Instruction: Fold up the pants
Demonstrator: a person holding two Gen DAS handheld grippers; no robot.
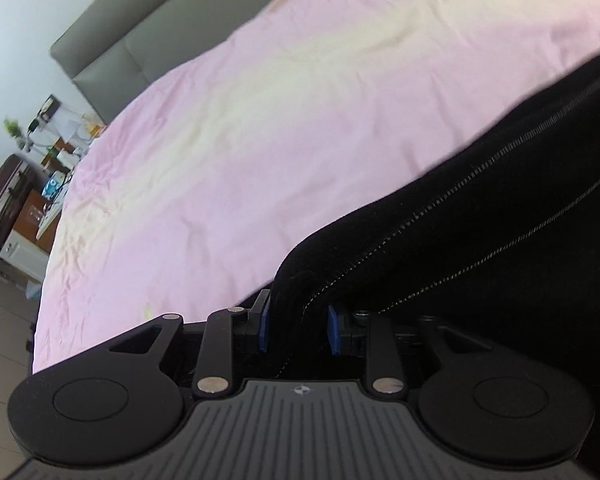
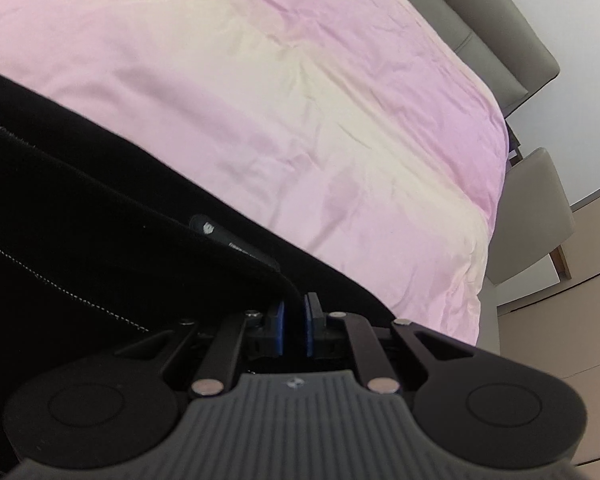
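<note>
So you've got the black pants (image 1: 480,240) pinched at both ends: your left gripper (image 1: 296,326) is clamped on a thick bunched edge of the fabric, and your right gripper (image 2: 294,326) is squeezed nearly flat on a thin fold by the small label (image 2: 232,242). The pants hang between them, stretched just over the pink bedspread (image 1: 260,120), with the grey headboard (image 1: 140,28) behind.

A pink bedsheet (image 1: 260,140) covers the bed, creased and paler down the middle. A grey padded headboard (image 1: 112,52) stands behind it. Off the bed's left side sit a dark suitcase (image 1: 4,196) and a cluttered shelf (image 1: 56,148) (items too small to tell).
</note>
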